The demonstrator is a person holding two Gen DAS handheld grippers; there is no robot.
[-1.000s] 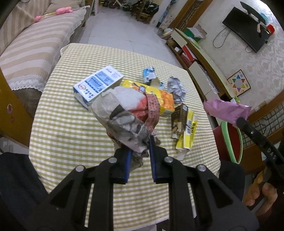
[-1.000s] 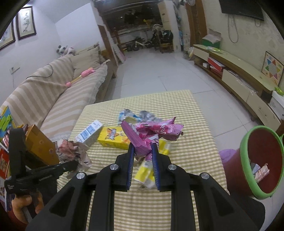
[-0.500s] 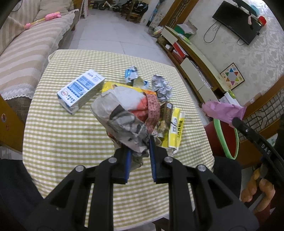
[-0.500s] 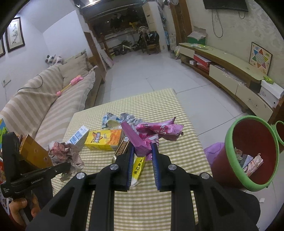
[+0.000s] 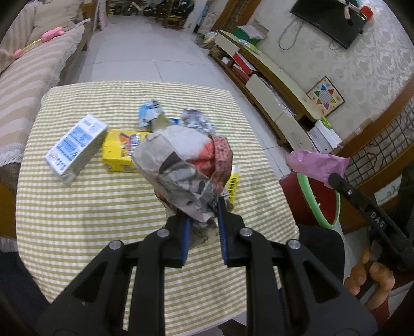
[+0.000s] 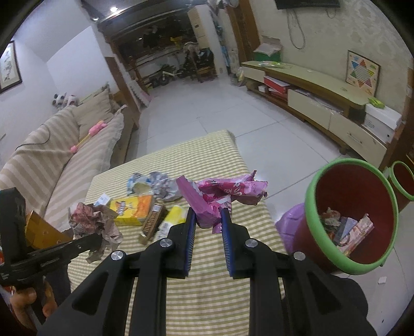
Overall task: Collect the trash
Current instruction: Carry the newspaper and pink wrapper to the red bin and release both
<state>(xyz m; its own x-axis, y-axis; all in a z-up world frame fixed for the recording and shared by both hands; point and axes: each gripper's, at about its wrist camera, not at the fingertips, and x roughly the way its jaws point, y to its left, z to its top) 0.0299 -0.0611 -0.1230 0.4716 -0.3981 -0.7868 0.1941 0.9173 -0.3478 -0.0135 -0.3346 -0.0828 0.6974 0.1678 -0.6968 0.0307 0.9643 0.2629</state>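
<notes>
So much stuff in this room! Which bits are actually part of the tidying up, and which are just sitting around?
Part of the job: crumpled newspaper ball in the left gripper; pink wrapper in the right gripper; yellow box; blue-white carton; red bin.

Just sitting around: sofa; TV; checkers board.

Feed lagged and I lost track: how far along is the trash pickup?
Partly done. The red bin already holds a few wrappers. In hand: the left hand-held gripper grips a crumpled newspaper wad, and the right hand-held gripper grips a pink wrapper. Left on the table: white-blue carton, yellow box, foil scraps.
</notes>
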